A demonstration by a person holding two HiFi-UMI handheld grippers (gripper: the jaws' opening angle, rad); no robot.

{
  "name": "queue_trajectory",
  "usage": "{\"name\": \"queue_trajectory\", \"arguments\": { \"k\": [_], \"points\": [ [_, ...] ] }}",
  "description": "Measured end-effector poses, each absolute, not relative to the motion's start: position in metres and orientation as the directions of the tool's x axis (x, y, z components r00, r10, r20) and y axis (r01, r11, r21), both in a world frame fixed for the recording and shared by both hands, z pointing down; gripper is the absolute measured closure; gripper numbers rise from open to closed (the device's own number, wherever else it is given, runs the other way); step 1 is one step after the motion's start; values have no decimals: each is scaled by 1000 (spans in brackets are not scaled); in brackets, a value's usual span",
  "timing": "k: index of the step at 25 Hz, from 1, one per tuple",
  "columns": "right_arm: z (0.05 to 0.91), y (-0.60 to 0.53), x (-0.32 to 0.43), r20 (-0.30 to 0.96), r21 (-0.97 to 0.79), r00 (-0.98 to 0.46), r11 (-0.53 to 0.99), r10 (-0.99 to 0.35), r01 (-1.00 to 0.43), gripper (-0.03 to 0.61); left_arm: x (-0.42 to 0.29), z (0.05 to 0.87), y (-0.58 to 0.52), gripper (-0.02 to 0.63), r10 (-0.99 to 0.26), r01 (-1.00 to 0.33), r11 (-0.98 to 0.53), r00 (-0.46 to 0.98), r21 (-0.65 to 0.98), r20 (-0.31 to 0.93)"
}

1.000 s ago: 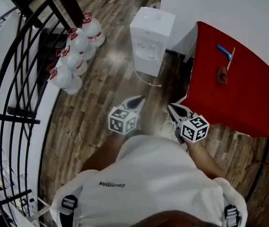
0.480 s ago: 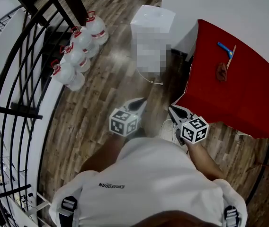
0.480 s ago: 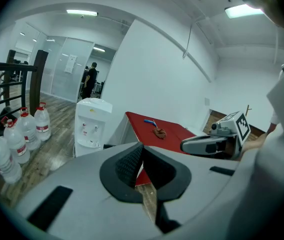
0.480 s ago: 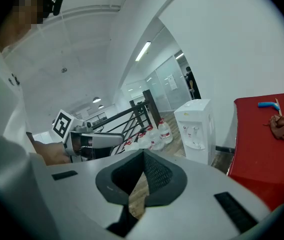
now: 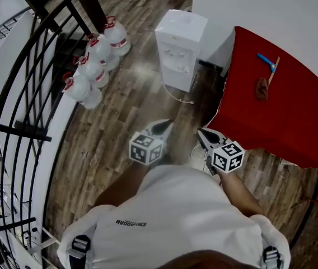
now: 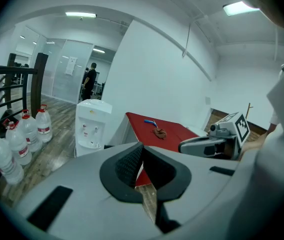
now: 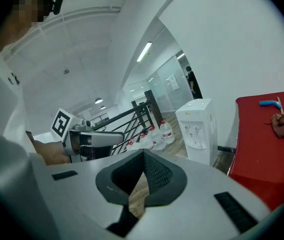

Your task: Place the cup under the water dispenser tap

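Observation:
No cup shows in any view. The white water dispenser (image 5: 180, 48) stands on the wood floor against the wall, its taps facing me; it also appears in the left gripper view (image 6: 92, 126) and the right gripper view (image 7: 199, 129). My left gripper (image 5: 166, 123) and right gripper (image 5: 201, 132) are held close to my body, well short of the dispenser and pointing toward it. Both are shut with nothing between the jaws, which meet at the tips in the left gripper view (image 6: 142, 147) and the right gripper view (image 7: 143, 154).
A red table (image 5: 276, 102) stands to the right, carrying a blue tool (image 5: 265, 61) and a brown cloth (image 5: 261, 88). Several water bottles (image 5: 92, 63) sit on the floor left of the dispenser, beside a black railing (image 5: 19, 88). A white cord (image 5: 178, 97) trails from the dispenser.
The head view has shifted slightly and the right gripper has drifted a little left. Both grippers stay shut and empty near my body.

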State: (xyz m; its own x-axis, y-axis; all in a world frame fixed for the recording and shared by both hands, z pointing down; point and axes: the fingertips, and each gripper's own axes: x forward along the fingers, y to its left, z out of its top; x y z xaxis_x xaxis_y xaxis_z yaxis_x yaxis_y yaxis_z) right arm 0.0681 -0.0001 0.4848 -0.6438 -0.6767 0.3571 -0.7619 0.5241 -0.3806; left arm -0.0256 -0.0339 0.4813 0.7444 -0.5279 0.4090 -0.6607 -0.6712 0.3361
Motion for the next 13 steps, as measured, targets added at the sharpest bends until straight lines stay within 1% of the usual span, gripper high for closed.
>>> {"name": "queue_trajectory", "arguments": {
  "k": [13],
  "points": [
    [485,0,65,356,-376,-648,532,-673,-759,557,-25,481,-33,617,-528,-660,-671,745,337,407]
  ]
}}
